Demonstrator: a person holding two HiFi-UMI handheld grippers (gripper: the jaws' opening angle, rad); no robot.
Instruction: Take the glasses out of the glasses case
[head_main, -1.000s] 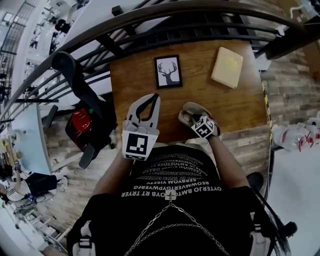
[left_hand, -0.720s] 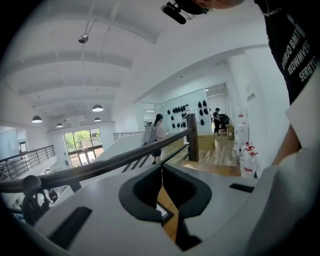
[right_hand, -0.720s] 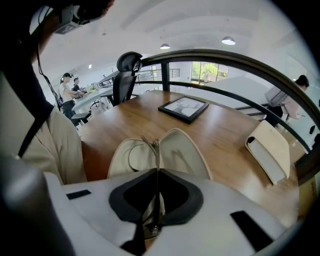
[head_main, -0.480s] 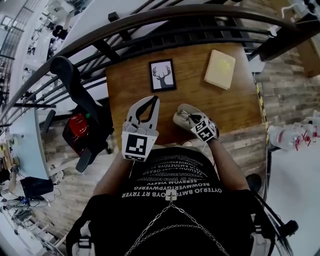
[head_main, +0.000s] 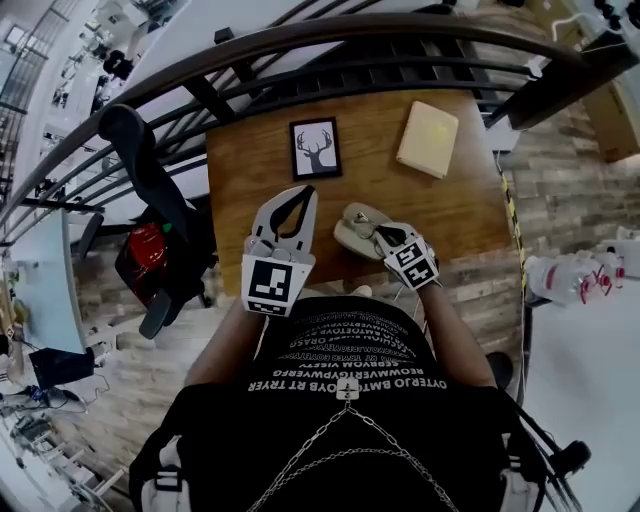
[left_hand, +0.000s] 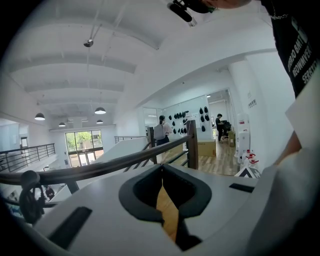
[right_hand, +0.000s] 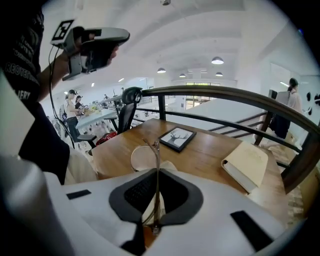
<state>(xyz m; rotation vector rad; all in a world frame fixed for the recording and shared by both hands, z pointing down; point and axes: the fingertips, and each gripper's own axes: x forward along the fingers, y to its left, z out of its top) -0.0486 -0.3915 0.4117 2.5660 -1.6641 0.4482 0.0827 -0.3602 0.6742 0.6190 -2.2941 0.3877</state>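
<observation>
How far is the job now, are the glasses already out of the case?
Done: the case lies open on the table. In hand: the right tool is shut on the thin metal frame of the glasses, just over the case; the left tool is shut, empty. Left: lifting the glasses fully clear and putting them down.

The black shirt (head_main: 345, 365) bears white upside-down print, perhaps including "SERVOM VISETY".
</observation>
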